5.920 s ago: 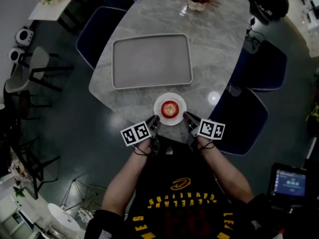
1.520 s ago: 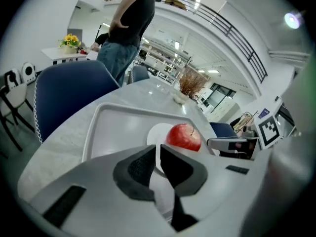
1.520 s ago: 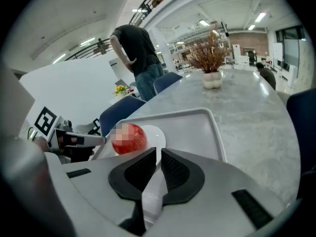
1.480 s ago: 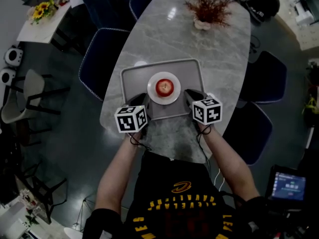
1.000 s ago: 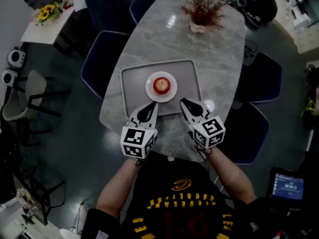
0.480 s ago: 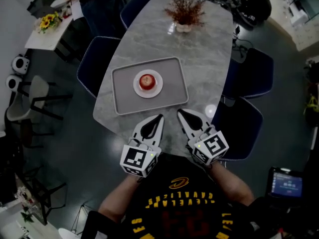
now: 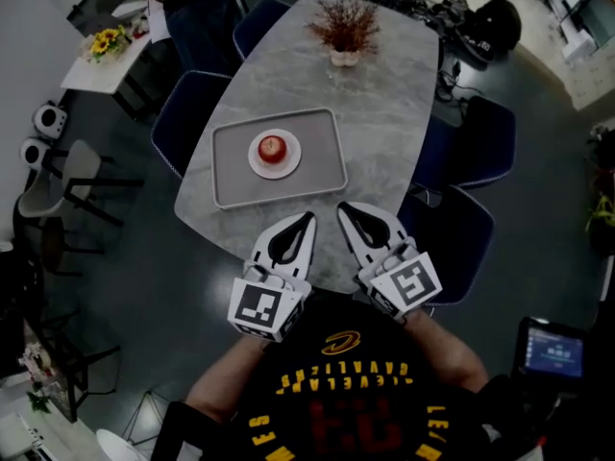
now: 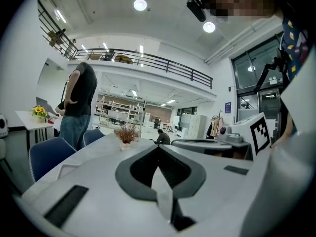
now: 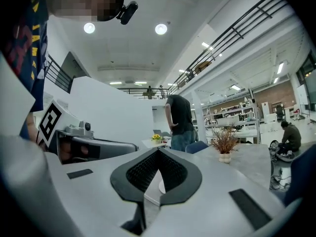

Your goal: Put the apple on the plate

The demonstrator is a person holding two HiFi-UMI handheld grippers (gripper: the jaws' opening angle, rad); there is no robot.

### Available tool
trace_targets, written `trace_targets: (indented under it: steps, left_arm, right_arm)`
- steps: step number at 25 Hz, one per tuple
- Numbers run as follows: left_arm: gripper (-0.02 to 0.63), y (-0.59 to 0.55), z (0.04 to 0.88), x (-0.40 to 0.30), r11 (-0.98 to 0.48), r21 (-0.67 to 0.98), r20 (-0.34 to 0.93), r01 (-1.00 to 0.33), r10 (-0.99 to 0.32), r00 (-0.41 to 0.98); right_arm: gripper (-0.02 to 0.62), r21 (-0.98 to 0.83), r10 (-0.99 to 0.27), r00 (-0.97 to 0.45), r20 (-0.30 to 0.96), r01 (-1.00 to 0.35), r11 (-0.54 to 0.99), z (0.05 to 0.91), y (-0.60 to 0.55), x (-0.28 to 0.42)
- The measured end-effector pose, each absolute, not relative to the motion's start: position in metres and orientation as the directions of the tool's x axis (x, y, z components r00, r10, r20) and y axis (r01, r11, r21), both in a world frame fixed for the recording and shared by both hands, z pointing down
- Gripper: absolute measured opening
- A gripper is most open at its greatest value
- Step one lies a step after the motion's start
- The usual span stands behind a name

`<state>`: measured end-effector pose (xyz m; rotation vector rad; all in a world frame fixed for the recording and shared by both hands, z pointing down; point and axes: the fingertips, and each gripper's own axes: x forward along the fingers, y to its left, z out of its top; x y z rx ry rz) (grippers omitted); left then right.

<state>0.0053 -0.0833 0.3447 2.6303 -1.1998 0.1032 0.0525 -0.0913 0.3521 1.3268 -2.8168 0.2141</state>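
Both claws hang side by side at the near edge of the desk (image 7: pixel 384 94), and neither holds anything. Left claw (image 7: pixel 307 219): jaws pressed together, empty. Right claw (image 7: pixel 343 207): tips meeting too, nothing between them. Well ahead of both, a touch towards the left claw's side, the apple (image 7: pixel 272 148) sits on the white plate (image 7: pixel 258 163), and the plate rests in the grey tray (image 7: pixel 322 161).

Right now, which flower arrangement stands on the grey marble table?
The reddish-brown dried plant in the white pot, at its far end; the yellow flowers stand on a white side table.
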Motion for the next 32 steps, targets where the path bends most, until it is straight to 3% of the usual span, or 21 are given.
trace_targets:
  steps: [6,32]
  left_arm:
    - [0.002,-0.070,0.334,0.018,-0.630,0.159,0.123,-0.760,-0.751,0.648]
    - [0.002,-0.069,0.340,0.021,-0.612,0.127,0.103,-0.780,-0.774,0.624]
  right_arm:
    - [0.006,-0.120,-0.760,-0.650,0.009,-0.755,0.645,0.337,-0.079,0.063]
    - [0.006,-0.085,-0.755,-0.656,0.016,-0.753,0.652,0.346,-0.073,0.062]
